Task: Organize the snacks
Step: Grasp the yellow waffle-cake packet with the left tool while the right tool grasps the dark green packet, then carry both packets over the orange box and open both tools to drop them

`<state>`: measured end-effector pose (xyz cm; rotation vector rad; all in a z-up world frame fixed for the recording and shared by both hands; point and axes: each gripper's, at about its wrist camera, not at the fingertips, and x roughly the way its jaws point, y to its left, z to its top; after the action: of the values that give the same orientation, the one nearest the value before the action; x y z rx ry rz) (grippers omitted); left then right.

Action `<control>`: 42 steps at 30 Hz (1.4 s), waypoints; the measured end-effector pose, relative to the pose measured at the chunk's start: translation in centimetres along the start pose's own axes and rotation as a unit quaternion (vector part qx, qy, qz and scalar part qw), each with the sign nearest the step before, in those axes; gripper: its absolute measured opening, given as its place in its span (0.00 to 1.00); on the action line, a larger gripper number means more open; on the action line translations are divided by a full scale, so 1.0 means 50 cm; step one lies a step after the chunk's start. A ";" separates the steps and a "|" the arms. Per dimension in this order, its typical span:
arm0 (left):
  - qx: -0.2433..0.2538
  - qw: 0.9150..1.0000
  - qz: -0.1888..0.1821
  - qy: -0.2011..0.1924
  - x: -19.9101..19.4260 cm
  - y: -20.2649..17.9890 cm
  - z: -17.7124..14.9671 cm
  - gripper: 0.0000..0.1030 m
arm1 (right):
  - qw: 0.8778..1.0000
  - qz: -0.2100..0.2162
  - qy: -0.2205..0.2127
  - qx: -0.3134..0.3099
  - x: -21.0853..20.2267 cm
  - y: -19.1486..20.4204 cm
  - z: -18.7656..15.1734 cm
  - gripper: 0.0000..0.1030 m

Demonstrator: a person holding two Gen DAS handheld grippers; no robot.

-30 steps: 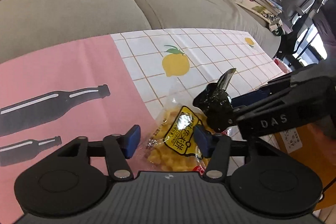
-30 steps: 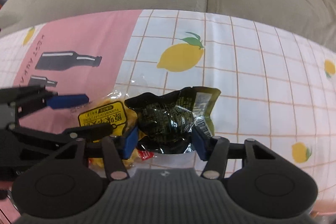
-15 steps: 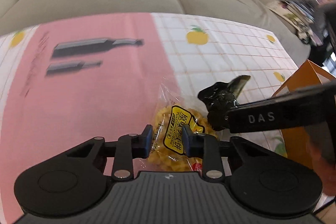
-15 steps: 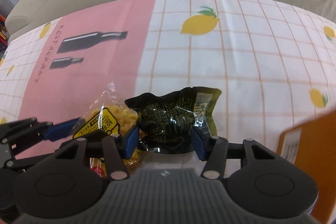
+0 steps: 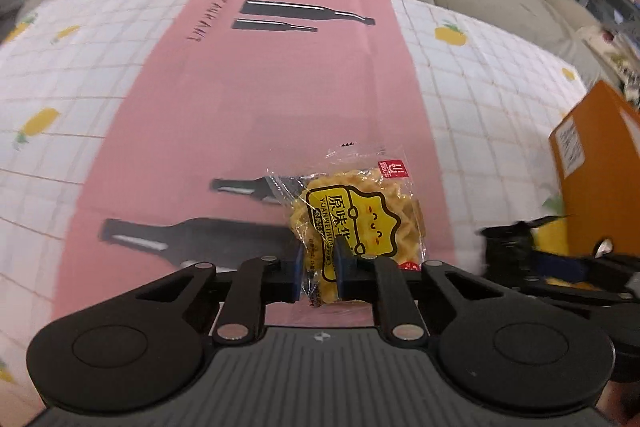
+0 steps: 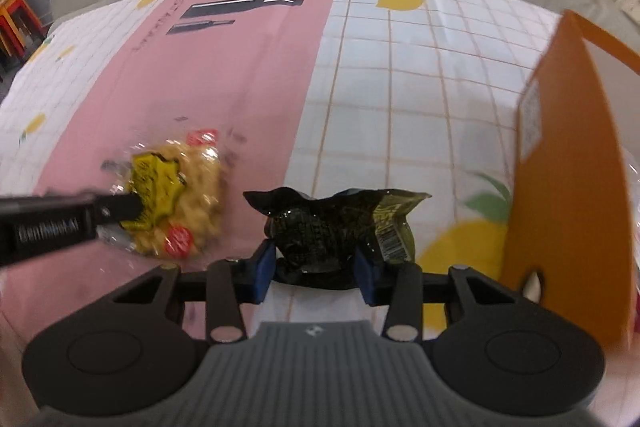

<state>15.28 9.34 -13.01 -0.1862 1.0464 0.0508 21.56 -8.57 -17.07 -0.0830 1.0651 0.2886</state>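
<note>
Claws [image 6: 316,271] beside orange box [image 6: 568,187]

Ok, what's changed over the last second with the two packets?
The left gripper has just been closing and now pinches the yellow snack packet. The right gripper has also been closing, on the dark green packet between its fingers. Both packets have been carried apart from each other, the dark one toward the orange box, which has come into view. The tablecloth is unchanged.
</note>
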 end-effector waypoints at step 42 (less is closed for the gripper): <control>0.082 0.993 0.027 -0.075 0.063 -0.056 -0.045 0.81 | 0.989 -0.020 -0.108 -0.095 0.022 0.010 -0.069 0.56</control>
<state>15.30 6.04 -16.44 -0.0045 0.9009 0.0271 19.00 -8.55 -19.67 -0.2399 0.8184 0.3539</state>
